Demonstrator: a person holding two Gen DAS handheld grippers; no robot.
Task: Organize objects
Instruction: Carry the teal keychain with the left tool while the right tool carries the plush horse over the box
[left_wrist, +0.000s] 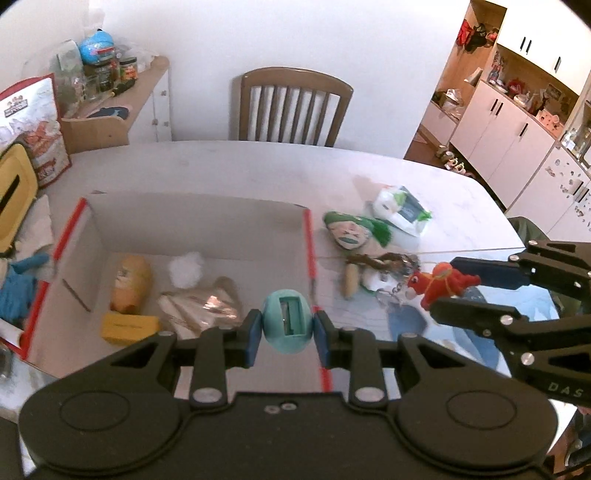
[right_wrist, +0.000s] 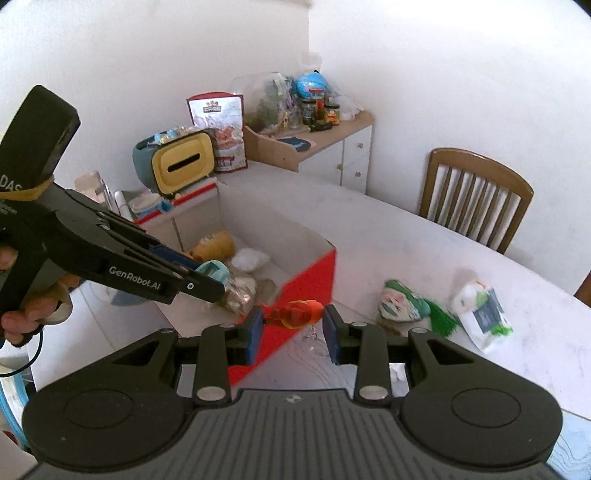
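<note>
1. Left tool: clenched on a teal egg-shaped pencil sharpener, blue pads pressing its two sides, held above the near right corner of the cardboard box.
2. Sharpener: looks like hard, smooth plastic w/ a curved shell, so prob. light but slippery. Best hold is across the widest part of the egg, as now; a grip nearer either end would likely squirt it out.
3. Right tool: grasping a small red-orange toy figure, off the surface, just outside the box's red wall. In the left wrist view the figure sits between the black fingers w/ head and tail sticking out.
4. Figure: appears soft or rubbery and v. light. Hold at the body's middle, not the thin limbs, which would likely bend and slip.
5. Box already holds a yellow-brown soft toy, a white fluffy ball, a shiny wrapped packet and a small yellow box.
6. On the surface, to the right of the box: a green-hatted face ornament, a white and green packet, and a tangle of keychains, the last looking awkward, floppy and prone to snagging.
</note>
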